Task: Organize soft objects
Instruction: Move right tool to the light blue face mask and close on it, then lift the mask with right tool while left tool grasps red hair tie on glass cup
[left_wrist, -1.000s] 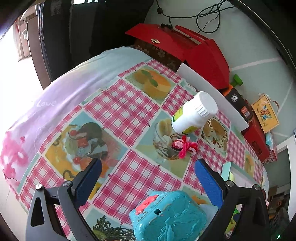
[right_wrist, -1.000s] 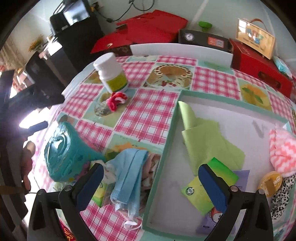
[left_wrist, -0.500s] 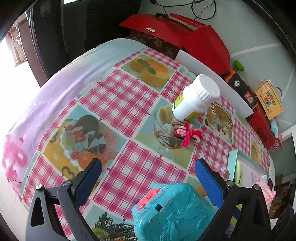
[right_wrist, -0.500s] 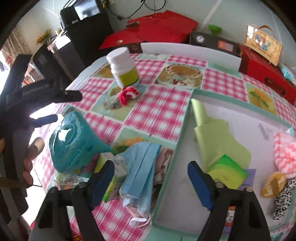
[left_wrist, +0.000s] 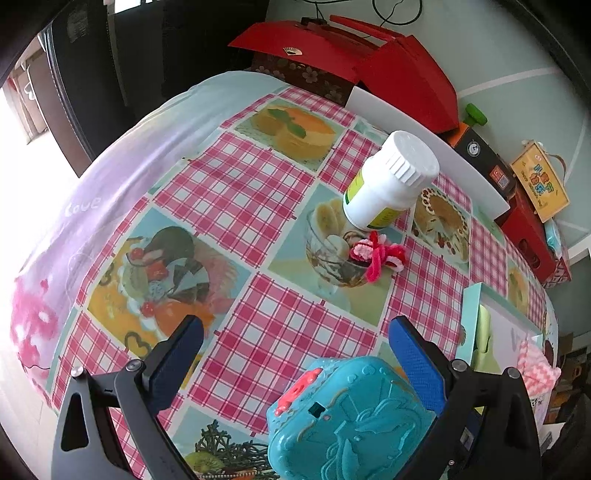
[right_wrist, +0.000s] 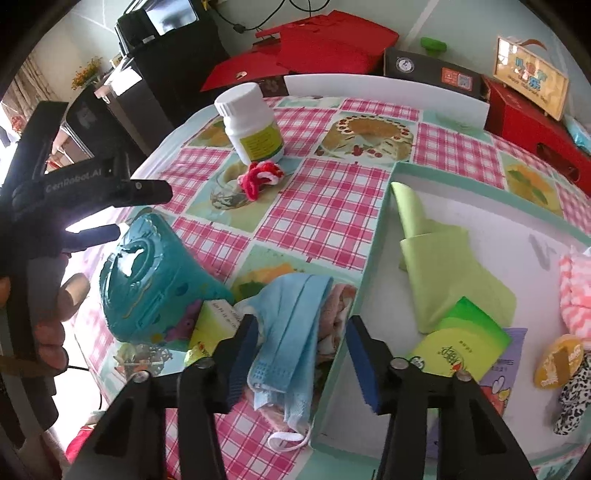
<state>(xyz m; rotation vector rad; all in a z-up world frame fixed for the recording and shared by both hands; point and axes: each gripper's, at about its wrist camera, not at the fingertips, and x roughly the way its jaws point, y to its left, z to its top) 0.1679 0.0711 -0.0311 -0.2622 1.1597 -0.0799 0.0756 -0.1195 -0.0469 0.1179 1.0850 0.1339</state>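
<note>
Currently the right tongs (right_wrist: 299, 354) are closing around the blue face mask (right_wrist: 295, 317) at 6 o'clock on the surface (right_wrist: 317, 206), pads not yet pressing, the left tongs (left_wrist: 295, 354) gaping wide, while tray (right_wrist: 380, 236) already is holding green cloth (right_wrist: 443, 266).

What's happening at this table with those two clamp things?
A person is sorting soft items into a shallow tray. The right hand-held gripper has just been closing around a blue face mask lying on the checked tablecloth by the tray's edge; the pads do not look pressed on it yet. The left hand-held gripper hangs open over a teal plastic toy, holding nothing. A green cloth already lies in the tray.
</note>
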